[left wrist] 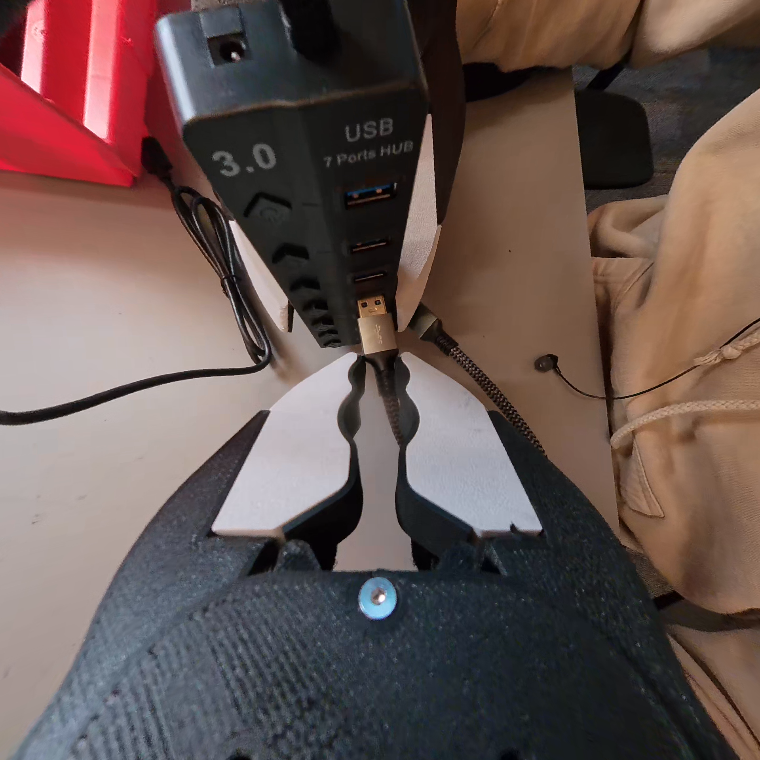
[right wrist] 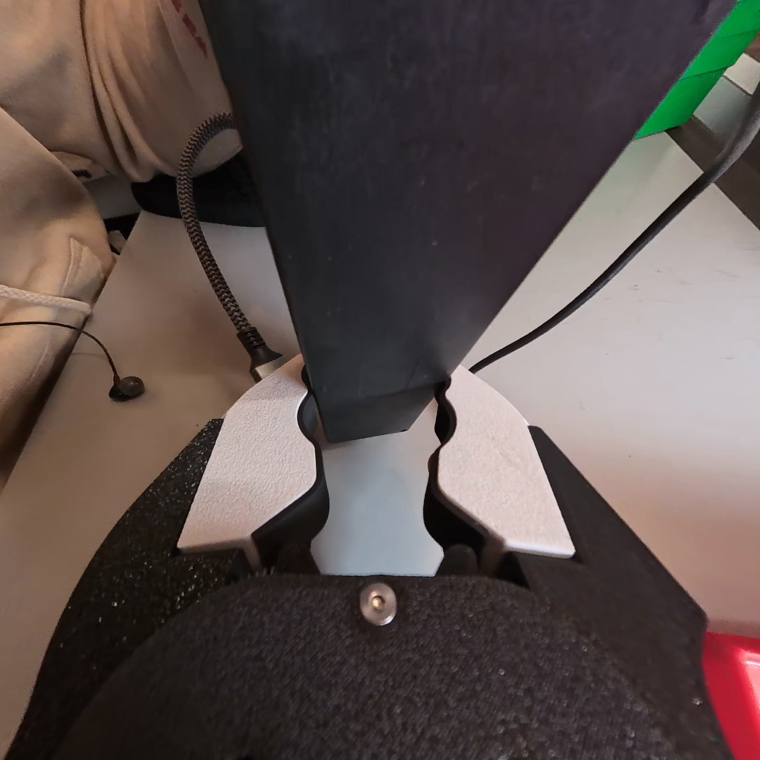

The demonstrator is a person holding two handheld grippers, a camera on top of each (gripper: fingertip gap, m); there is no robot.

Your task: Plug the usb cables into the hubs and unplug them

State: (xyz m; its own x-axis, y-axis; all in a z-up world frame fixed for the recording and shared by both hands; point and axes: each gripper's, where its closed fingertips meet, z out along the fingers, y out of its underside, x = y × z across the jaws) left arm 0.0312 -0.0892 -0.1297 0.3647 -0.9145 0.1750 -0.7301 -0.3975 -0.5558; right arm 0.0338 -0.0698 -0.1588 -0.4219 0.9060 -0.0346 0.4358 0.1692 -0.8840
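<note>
From the left wrist view, the left gripper has its fingers clenched on a braided USB cable, whose gold plug sits at a port of the black hub, metal tip still visible. The hub is lifted above the pale tabletop.

From the right wrist view, the right gripper has its fingers grasping the hub's narrow end. A second braided cable lies just left of the hub.
</note>
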